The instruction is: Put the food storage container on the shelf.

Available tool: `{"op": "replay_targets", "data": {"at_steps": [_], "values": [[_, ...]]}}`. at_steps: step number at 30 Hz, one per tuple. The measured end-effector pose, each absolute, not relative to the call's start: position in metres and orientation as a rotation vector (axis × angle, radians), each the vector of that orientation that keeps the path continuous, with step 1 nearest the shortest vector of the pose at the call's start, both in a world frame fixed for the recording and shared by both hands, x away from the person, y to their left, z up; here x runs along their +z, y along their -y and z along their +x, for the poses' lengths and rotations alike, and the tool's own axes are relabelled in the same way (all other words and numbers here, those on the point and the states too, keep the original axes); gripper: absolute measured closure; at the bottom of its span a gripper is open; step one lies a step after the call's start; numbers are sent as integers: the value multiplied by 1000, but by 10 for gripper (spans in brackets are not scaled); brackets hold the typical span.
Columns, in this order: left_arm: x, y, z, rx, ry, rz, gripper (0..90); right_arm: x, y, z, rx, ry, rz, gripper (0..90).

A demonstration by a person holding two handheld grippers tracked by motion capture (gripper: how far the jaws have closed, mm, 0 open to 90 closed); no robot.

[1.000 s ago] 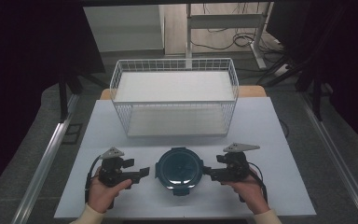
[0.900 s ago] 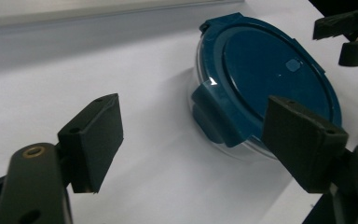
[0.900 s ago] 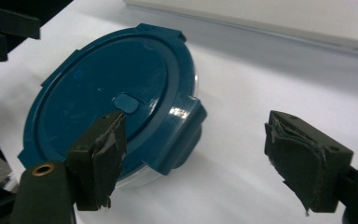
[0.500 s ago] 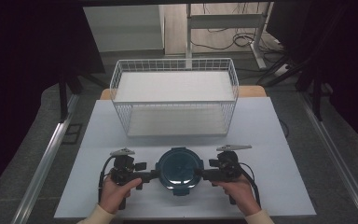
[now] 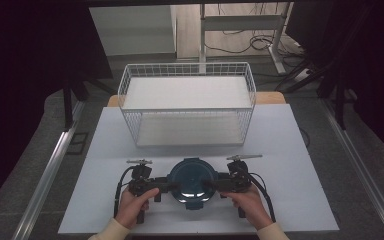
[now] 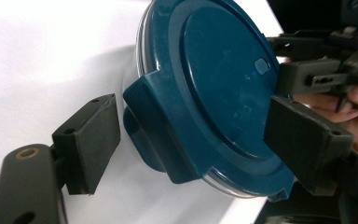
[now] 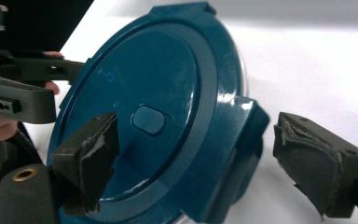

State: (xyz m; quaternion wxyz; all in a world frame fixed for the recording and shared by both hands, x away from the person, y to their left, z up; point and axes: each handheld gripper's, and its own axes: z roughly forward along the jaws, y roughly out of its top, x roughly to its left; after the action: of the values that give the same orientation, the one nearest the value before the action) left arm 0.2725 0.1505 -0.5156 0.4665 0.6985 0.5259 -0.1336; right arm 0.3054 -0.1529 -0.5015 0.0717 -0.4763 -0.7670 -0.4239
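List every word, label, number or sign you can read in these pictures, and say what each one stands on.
None can be read.
The dark blue round lid carries no printed words; in the left gripper view it shows a small raised oval tab and, in the right gripper view, a faint tiny ring mark, too small to read as a sign.
The white wire basket bears no label.

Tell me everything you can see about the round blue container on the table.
The container is round, with a glossy dark teal plastic lid and a clear rim showing beneath it. The lid has latch tabs on its sides and a small oval button on top. It sits flat, lid on, near the front edge of the white table, before the wire basket. The left gripper and right gripper straddle opposite tabs, jaws open, not pressing.
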Motion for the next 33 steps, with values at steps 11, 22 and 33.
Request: {"op": "replay_targets", "data": {"at_steps": [11,22,33], "values": [[-522,-148,275,-392,-1302,1696,261,-510,154,309,-1244,2129,-1459,220],[-516,-151,268,-381,-1312,1673,336,-506,164,302,-1316,2065,-1480,324],[-514,-155,263,-393,-1300,1650,392,-505,168,294,-1392,2078,-1454,363]]}}
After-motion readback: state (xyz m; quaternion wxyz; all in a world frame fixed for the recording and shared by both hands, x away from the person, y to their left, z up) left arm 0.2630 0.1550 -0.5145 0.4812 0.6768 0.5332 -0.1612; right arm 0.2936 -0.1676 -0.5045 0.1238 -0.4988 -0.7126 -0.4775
